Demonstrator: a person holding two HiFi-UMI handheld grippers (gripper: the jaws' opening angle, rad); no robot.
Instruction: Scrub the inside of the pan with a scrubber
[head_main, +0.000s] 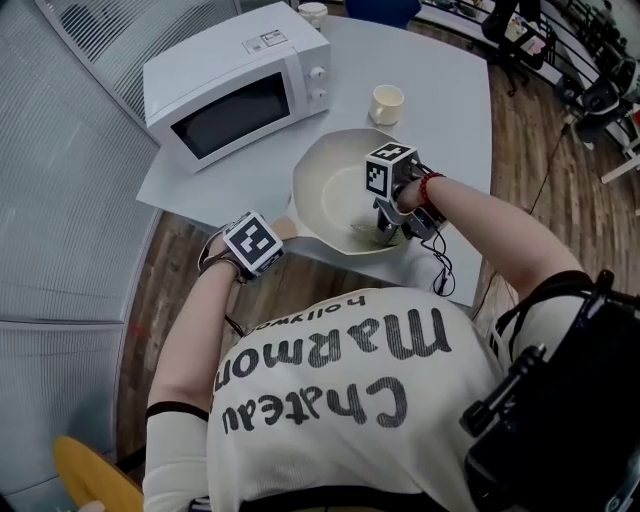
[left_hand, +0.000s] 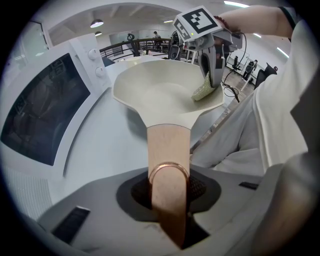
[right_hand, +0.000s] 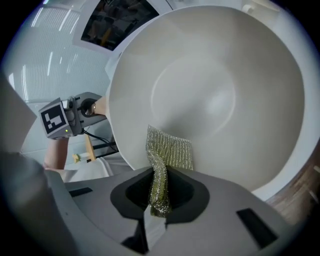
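Grey table (head_main: 450, 100): pan (head_main: 325, 185) at near edge, microwave (head_main: 235, 85) close on left. Left gripper (left_hand: 169, 200) clamps handle (left_hand: 169, 150). Right gripper (right_hand: 159, 197) pinches scrubber (right_hand: 172, 150) against pan's inner wall. Scrubber mesh clear only in gripper views.

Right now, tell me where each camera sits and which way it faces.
Head view: on the person's head, steeply down onto table, microwave and pan; both forearms and shirt show.
Left gripper view: on the left gripper, along the pan handle it clamps, toward the right gripper; own jaws show.
Right gripper view: on the right gripper, down into the pan past the scrubber it pinches; own jaws show.
Shared: all show the pan; each gripper view shows the other gripper.
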